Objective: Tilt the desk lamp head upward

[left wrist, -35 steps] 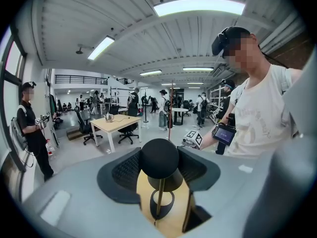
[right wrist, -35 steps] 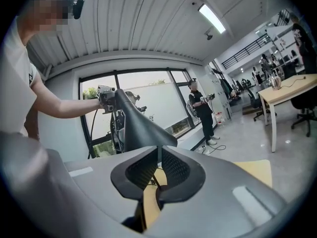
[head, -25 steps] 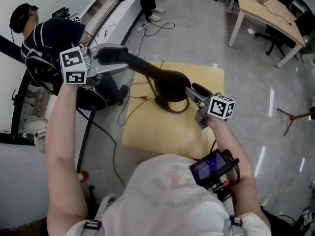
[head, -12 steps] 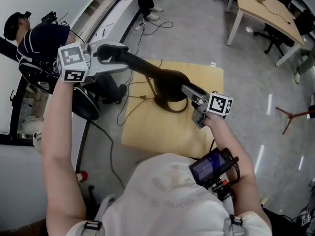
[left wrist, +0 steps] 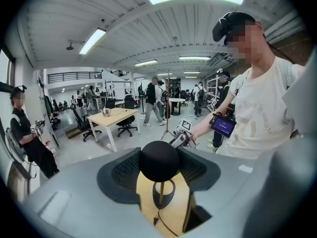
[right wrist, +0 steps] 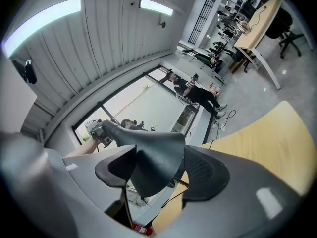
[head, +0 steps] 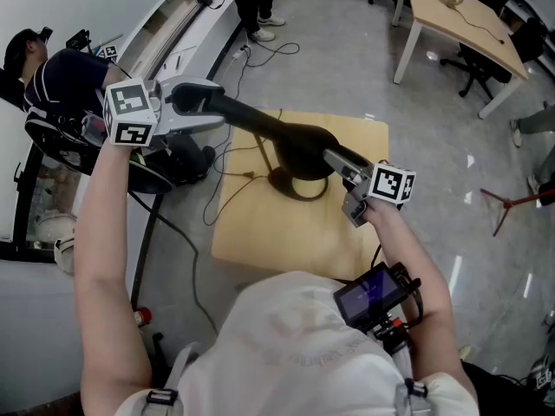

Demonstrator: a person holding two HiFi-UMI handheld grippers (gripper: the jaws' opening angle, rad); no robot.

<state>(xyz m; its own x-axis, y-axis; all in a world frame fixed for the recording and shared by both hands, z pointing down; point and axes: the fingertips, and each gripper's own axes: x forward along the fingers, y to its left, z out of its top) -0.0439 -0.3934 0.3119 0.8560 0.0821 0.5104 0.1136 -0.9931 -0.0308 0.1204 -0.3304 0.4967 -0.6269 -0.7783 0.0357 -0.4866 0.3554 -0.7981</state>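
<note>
The left tool [head: 211, 104] is clamping the lamp head [head: 290, 137] by its narrow tail at ten o'clock and the right tool [head: 336, 159] is pinching its wide rim, over the bench [head: 286, 241]'s twelve o'clock half, where it is probably handling light, rigid and slick, best levered from that rim
</note>
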